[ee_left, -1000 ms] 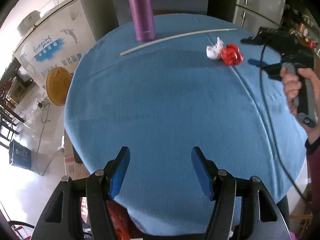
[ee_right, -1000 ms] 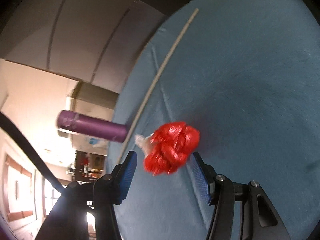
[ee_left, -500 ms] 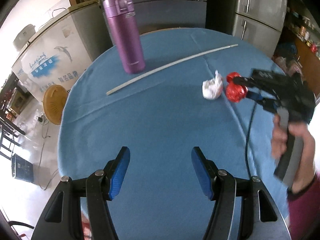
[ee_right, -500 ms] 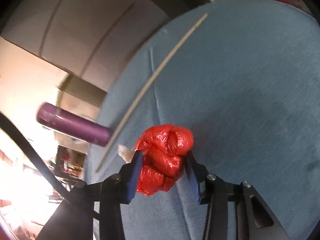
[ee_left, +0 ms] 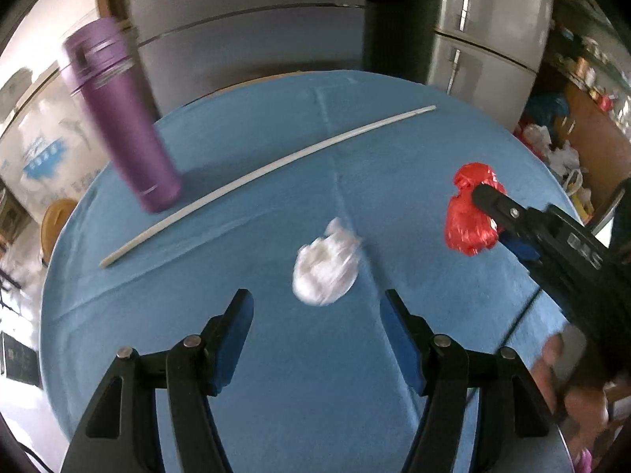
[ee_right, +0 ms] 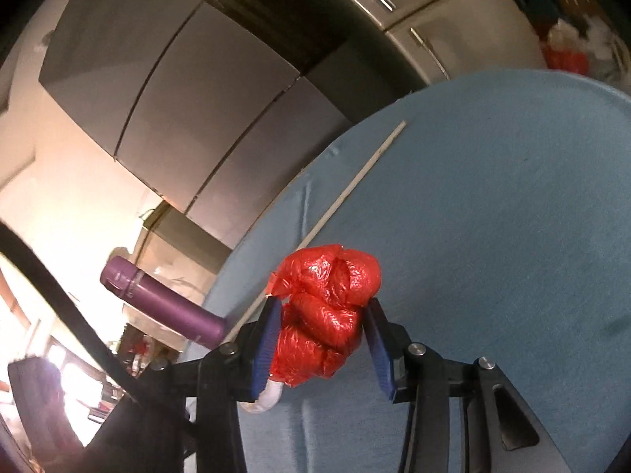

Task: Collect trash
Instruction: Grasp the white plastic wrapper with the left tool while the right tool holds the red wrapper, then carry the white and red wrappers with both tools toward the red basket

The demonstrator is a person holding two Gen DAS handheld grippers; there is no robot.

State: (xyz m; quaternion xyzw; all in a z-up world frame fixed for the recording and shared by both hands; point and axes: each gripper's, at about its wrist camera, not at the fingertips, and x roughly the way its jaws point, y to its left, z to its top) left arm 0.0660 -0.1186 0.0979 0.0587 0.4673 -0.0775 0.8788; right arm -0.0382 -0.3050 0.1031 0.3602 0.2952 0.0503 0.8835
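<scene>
A crumpled red plastic wad (ee_right: 327, 315) is clamped between the blue pads of my right gripper (ee_right: 325, 339), lifted off the blue table; it also shows in the left wrist view (ee_left: 469, 213), with the right gripper (ee_left: 493, 220) shut on it. A crumpled white paper ball (ee_left: 325, 270) lies on the cloth just ahead of my left gripper (ee_left: 317, 325), which is open and empty. A bit of the white ball (ee_right: 266, 398) peeks below the right gripper's left pad.
A purple flask (ee_left: 122, 138) stands at the back left of the round blue table (ee_left: 307, 394). A long thin white stick (ee_left: 268, 169) lies across the far side. Grey refrigerators and cluttered bags stand behind the table.
My right gripper closed on the red wad and lifted it away from the white ball. My left gripper moved forward toward the white ball.
</scene>
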